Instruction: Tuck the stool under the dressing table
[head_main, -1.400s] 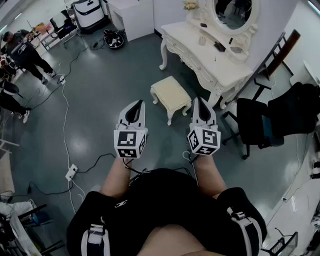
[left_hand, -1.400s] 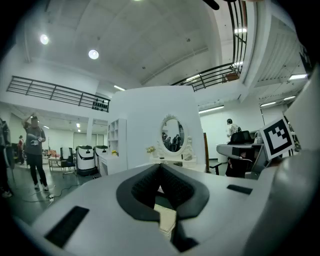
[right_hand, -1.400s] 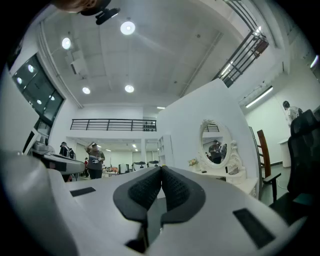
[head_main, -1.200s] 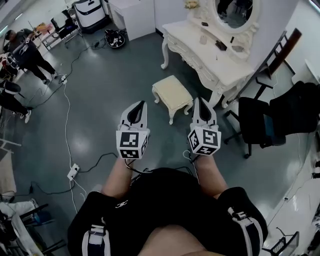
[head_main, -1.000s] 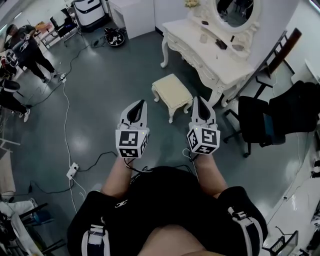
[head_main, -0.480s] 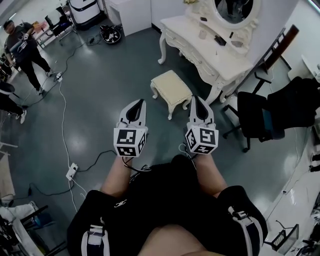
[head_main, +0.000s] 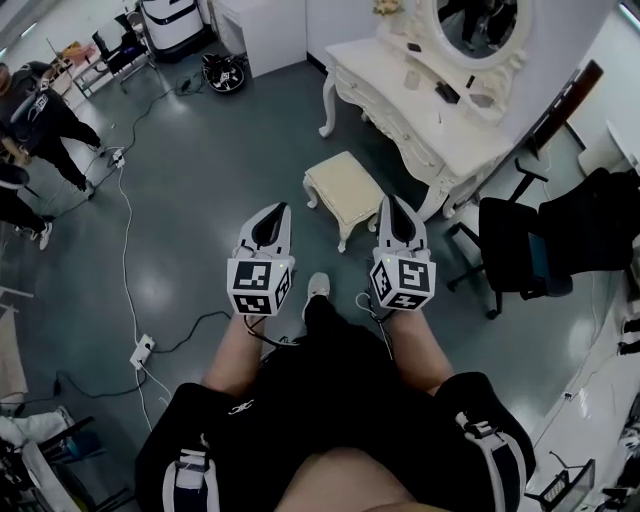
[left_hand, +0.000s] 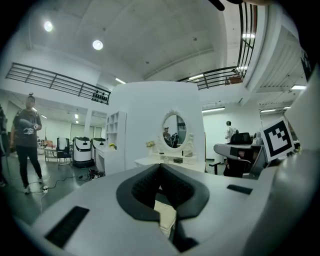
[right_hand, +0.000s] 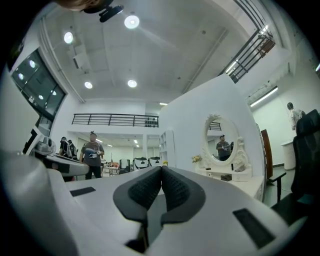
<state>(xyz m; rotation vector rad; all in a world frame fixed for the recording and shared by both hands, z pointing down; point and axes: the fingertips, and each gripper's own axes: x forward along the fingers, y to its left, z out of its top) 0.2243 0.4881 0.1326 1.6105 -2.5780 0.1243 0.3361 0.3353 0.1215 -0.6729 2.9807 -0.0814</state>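
Cream stool (head_main: 343, 190) just beside dressing table (head_main: 400, 100), left hand-held gripper (head_main: 282, 208) closed, empty, right hand-held gripper (head_main: 389, 200) closed, empty

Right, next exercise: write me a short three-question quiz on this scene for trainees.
1. True or false: the stool is already under the dressing table.
2. The left gripper and right gripper are: A) open; B) shut and empty; C) shut on the stool.
3. In the head view, what black seat stands to the right of the dressing table?
Key: 1 false; 2 B; 3 the chair.
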